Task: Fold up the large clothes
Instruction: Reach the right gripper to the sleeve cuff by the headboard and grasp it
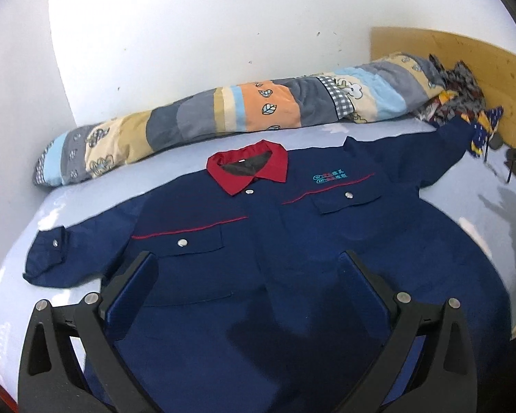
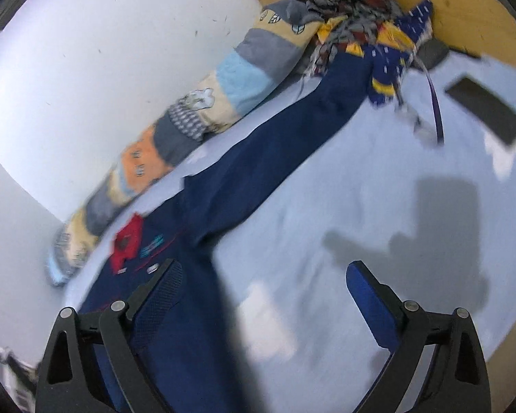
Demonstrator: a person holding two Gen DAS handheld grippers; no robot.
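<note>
A large navy work shirt point(image 1: 292, 241) with a red collar point(image 1: 247, 168) lies face up and spread flat on a pale blue bed sheet point(image 1: 86, 189), both sleeves stretched out sideways. My left gripper point(image 1: 247, 261) hovers open over the shirt's lower front, with nothing between its fingers. In the right wrist view the same shirt point(image 2: 196, 309) shows at the left, its sleeve point(image 2: 275, 158) running up toward the headboard. My right gripper point(image 2: 261, 272) is open above the sheet beside the shirt's side edge, holding nothing. That view is motion-blurred.
A rolled patchwork quilt point(image 1: 223, 110) lies along the white wall point(image 1: 189, 34). A heap of patterned clothes point(image 2: 361, 17) sits against the wooden headboard point(image 2: 464, 0). A dark phone point(image 2: 485, 110) and a thin strap point(image 2: 435, 103) rest on the bed sheet point(image 2: 361, 189) nearby.
</note>
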